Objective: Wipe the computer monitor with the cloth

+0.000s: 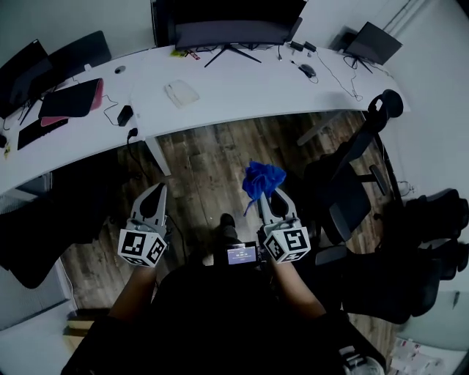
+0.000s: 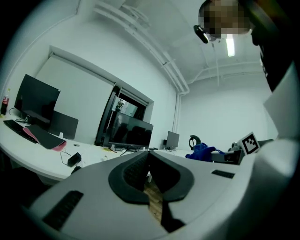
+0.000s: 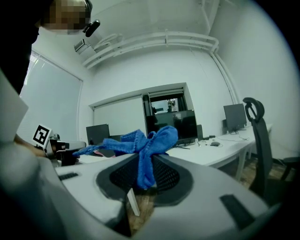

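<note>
A dark, wide computer monitor [image 1: 229,22] stands at the back of the curved white desk [image 1: 234,91]; it also shows in the left gripper view [image 2: 134,131] and the right gripper view [image 3: 171,123]. My right gripper [image 1: 264,189] is shut on a bunched blue cloth [image 1: 262,178], which sticks up between its jaws [image 3: 146,150]. It hangs over the wooden floor, well short of the desk. My left gripper [image 1: 155,195] is at the same height to the left, shut with nothing in it [image 2: 149,165]. The cloth [image 2: 202,152] shows from the left gripper too.
A black office chair [image 1: 352,176] stands close on the right. On the desk lie a folded white cloth [image 1: 181,93], a pink-edged laptop sleeve [image 1: 71,99], a black adapter with cable [image 1: 124,115], a mouse [image 1: 308,70] and more monitors at both ends [image 1: 374,42].
</note>
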{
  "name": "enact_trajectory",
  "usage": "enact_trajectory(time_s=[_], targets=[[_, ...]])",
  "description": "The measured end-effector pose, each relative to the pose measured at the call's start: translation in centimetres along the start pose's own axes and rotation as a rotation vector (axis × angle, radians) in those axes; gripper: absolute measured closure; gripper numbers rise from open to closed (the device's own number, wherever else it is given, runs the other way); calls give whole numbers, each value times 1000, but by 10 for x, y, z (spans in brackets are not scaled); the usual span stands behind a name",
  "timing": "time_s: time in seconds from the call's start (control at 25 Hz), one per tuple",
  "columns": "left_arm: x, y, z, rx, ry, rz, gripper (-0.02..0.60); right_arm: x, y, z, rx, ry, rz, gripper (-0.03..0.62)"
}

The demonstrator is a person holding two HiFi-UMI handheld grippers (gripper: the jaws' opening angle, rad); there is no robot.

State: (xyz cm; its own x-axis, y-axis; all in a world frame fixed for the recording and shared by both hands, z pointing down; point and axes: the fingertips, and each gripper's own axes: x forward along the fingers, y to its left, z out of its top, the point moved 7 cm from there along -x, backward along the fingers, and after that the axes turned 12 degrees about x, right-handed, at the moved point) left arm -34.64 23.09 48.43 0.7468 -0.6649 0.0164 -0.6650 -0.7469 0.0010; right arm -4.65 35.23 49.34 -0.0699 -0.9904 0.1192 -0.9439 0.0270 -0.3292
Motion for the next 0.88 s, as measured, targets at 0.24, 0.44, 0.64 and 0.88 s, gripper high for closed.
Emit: enact_trajectory(time_s=[0.24, 0.44, 0.64, 0.88], targets=[[-39, -3, -19, -27, 19, -36, 594, -35, 29, -15, 7, 5, -29, 514], [-53, -17, -19, -38, -10, -75, 589, -52, 34, -13, -4, -22, -22, 514], [-51, -40, 0, -1, -53, -121, 589, -71, 23, -5, 46, -69, -12, 514], [-45, -79, 12, 19, -47, -85, 589, -107, 3, -2, -7, -47, 18, 514]])
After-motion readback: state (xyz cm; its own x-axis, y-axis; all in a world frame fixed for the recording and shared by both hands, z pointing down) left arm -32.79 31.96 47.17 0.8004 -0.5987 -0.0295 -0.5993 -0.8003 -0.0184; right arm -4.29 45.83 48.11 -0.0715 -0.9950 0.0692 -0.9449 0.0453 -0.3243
